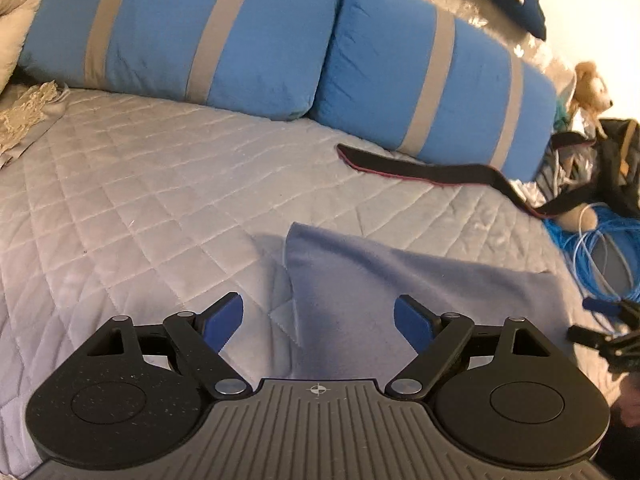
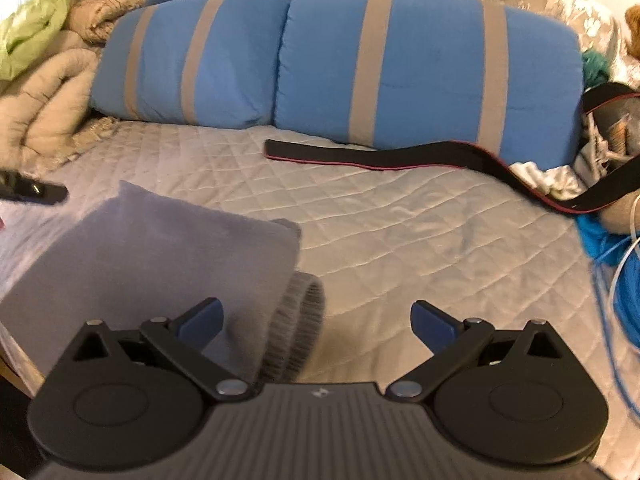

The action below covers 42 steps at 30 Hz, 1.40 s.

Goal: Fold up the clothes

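Grey-lilac fleece, the garment [image 1: 400, 292] lies partly folded on the quilted bed [image 1: 160, 184], in front of the blue striped pillows [image 1: 192, 36], and we see the left tongs [image 1: 319, 322] and the right tongs [image 2: 317, 326] both standing apart above it with nothing between their pads. We judge that the soft pile may slip or bunch if either pair closes on only the top layer, undoing the fold, most likely at the ribbed cuff [image 2: 298, 328] that juts from the right edge. The black strap [image 2: 400, 156] and blue cable [image 1: 596, 248] lie near and could snag on a wide sweep.
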### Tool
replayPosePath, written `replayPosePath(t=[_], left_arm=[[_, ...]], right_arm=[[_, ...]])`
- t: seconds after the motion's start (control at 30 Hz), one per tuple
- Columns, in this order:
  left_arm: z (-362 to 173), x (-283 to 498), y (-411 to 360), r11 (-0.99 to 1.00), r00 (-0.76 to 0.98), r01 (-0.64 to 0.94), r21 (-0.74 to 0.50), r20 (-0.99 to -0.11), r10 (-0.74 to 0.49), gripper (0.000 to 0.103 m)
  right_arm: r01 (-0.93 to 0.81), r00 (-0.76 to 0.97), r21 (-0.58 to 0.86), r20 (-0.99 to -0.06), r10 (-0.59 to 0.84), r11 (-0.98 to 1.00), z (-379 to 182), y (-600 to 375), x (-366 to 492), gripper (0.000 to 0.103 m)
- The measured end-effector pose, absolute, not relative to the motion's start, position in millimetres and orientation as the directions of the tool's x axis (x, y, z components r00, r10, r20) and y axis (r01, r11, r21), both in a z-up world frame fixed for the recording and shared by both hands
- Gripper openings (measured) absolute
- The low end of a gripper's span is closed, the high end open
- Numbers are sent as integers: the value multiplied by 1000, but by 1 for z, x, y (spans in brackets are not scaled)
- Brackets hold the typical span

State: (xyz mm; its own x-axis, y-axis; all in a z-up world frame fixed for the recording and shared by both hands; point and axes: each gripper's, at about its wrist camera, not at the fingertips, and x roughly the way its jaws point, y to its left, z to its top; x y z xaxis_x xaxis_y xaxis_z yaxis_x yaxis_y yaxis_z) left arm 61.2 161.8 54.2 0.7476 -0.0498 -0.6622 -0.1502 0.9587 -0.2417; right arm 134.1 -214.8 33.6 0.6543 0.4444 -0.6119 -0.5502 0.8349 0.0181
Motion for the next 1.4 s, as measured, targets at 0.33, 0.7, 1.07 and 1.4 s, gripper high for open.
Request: replayPosePath(t=[0.33, 0.7, 1.07, 1.4], left_arm=[[48, 108, 146, 994, 772, -77, -81, -635, 8, 83], [-3, 108, 153, 997, 710, -75, -14, -703, 44, 90], [-2, 107, 143, 994, 732, -84, 64, -673, 105, 94], [4, 102, 137, 990, 750, -42, 131, -650, 118, 94]], right_arm=[[-569, 660, 18, -587, 470, 822, 37, -184, 164, 103], [-330, 443, 384, -744, 501, 862, -4, -216, 233, 103], [-400, 516, 259, -729, 449, 879, 9, -205, 213, 103], [-471, 521, 262, -688, 505, 843, 24, -208, 201, 103]])
